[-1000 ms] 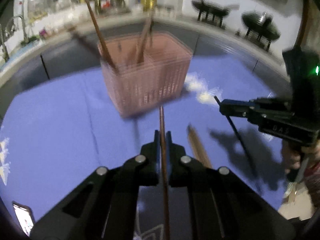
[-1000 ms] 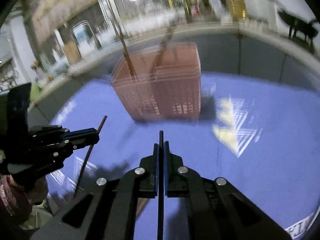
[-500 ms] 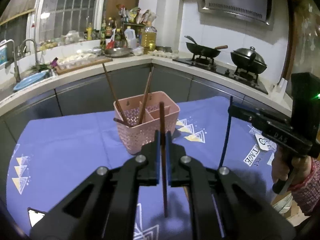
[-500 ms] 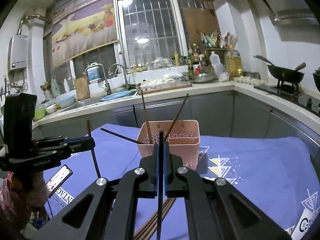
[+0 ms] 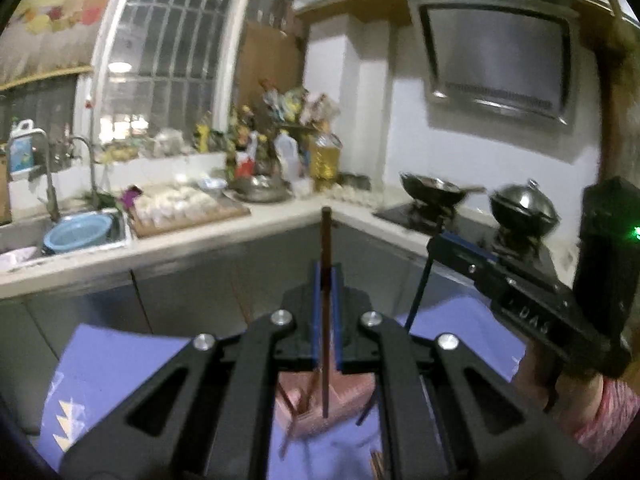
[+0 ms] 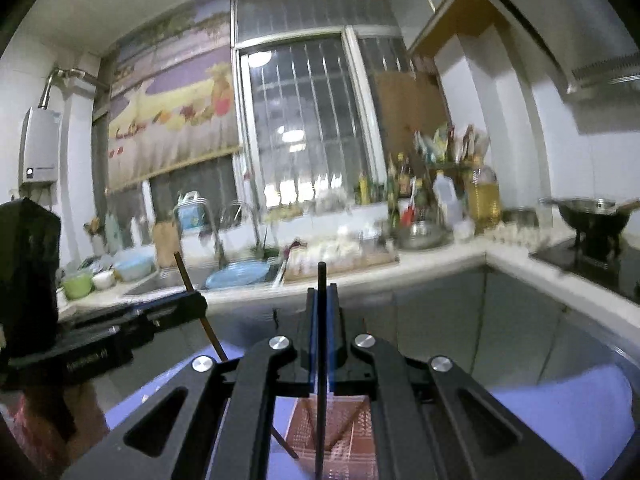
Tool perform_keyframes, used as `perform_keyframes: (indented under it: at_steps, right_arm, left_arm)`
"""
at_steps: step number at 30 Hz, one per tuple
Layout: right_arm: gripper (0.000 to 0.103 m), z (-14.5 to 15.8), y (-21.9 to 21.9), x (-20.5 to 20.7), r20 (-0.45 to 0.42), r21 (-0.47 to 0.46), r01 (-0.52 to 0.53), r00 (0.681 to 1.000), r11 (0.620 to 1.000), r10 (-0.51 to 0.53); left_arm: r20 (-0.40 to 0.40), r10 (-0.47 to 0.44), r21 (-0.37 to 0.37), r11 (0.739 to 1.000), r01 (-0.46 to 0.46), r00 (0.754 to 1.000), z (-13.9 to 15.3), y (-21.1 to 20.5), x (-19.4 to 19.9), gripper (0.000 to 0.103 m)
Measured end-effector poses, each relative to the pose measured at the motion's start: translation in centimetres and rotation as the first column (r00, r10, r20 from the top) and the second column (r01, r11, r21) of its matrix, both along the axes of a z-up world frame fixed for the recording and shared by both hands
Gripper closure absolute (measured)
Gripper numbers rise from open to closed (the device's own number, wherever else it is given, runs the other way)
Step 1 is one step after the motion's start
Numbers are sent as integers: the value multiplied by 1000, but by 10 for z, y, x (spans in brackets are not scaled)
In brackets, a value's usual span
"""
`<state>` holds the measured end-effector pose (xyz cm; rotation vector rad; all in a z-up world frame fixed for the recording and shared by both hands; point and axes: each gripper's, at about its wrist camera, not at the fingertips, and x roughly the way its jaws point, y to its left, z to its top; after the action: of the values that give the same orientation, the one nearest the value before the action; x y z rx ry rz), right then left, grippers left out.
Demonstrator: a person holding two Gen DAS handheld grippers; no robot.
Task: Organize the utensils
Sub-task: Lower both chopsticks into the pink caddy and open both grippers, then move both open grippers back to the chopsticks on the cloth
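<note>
Left gripper (image 5: 327, 280) clamped tight on a brown chopstick (image 5: 326, 320), held upright. Right gripper (image 6: 321, 304) squeezed on a black chopstick (image 6: 321, 360), also upright. Below both, pink basket (image 6: 344, 428) on the purple tablecloth (image 5: 108, 364), probably holding more sticks, too blurry. Beyond, kitchen counter (image 5: 224, 236).

The left gripper (image 5: 327, 276) pinches a brown chopstick (image 5: 326, 320) upright between its blue-lined jaws, the stick's top end rising above them and its lower end hanging over the pink basket (image 5: 340, 404). The basket stands on the purple tablecloth (image 5: 120, 368), with more chopsticks leaning inside it. To the right of the basket, the right gripper (image 5: 434, 242) is clamped on a dark chopstick (image 5: 416, 296) that slants down toward the basket. Behind the basket runs a white counter (image 5: 224, 236).
</note>
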<state>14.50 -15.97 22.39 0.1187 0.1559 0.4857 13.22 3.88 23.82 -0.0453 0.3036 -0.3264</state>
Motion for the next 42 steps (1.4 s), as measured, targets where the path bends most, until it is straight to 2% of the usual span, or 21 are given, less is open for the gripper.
perform_keyframes:
  at_steps: [4, 7, 12, 15, 16, 18, 19, 20, 24, 28, 31, 35, 36, 38, 39, 40, 42]
  right_arm:
    - [99, -11, 16, 37, 9, 5, 28, 1000, 1000, -28]
    - [99, -35, 29, 59, -20, -44, 37, 999, 998, -38]
    - [99, -72, 37, 79, -119, -84, 14, 993, 996, -24]
    - [98, -90, 39, 92, -209, -70, -23, 978, 997, 8]
    - [98, -95, 39, 91, -223, -60, -32, 975, 998, 18]
    - [97, -101, 38, 90, -241, -41, -33, 970, 999, 22]
    - [97, -103, 37, 89, -252, -38, -33, 967, 999, 23]
    - [97, -104, 37, 87, -262, -37, -34, 965, 999, 24]
    - [96, -100, 35, 71, -258, -43, -35, 966, 998, 22]
    - [96, -91, 26, 35, -214, 0, -26, 976, 1000, 25]
    - [96, -93, 17, 3, -198, 48, -41, 979, 998, 50]
    - [94, -111, 7, -42, -197, 74, -55, 978, 996, 68]
    - [91, -120, 5, -52, -211, 75, -56, 975, 996, 71]
    - [76, -139, 1, -68, -253, 78, -50, 965, 996, 69]
    - [59, -147, -1, -72, -275, 79, -44, 959, 996, 64]
    - [51, -162, -4, -80, -311, 81, -35, 949, 996, 59]
    - [51, -188, -8, -92, -390, 64, -20, 920, 998, 43]
  left_arm:
    - [2, 55, 25, 998, -55, 998, -10, -4, 33, 98]
    - [-51, 69, 62, 996, -65, 996, -33, -9, 56, 98]
    - [-141, 79, 87, 994, -67, 987, -71, -11, 79, 98]
    - [-220, 117, 84, 991, -100, 968, -88, -11, 88, 98]
    - [-227, 135, 76, 990, -120, 965, -92, -11, 87, 96]
    - [-212, 172, 77, 984, -159, 962, -96, -10, 81, 79]
    - [-190, 205, 82, 978, -192, 960, -97, -10, 75, 66]
    - [-169, 226, 78, 973, -216, 959, -97, -9, 68, 64]
    - [-101, 285, 67, 958, -279, 953, -90, -6, 36, 63]
    - [21, 322, 21, 946, -322, 947, -72, 1, -17, 63]
    - [86, 308, -10, 951, -309, 947, -63, 6, -55, 57]
    - [103, 237, -23, 972, -235, 966, -70, 11, -101, 56]
    - [98, 221, -20, 975, -220, 970, -73, 11, -107, 56]
    - [73, 160, -10, 987, -159, 984, -87, 9, -123, 56]
    - [54, 129, -3, 992, -129, 990, -95, 7, -129, 56]
    - [18, 89, 6, 996, -89, 996, -108, 5, -134, 56]
    - [-48, 39, 27, 999, -38, 998, -130, 0, -140, 56]
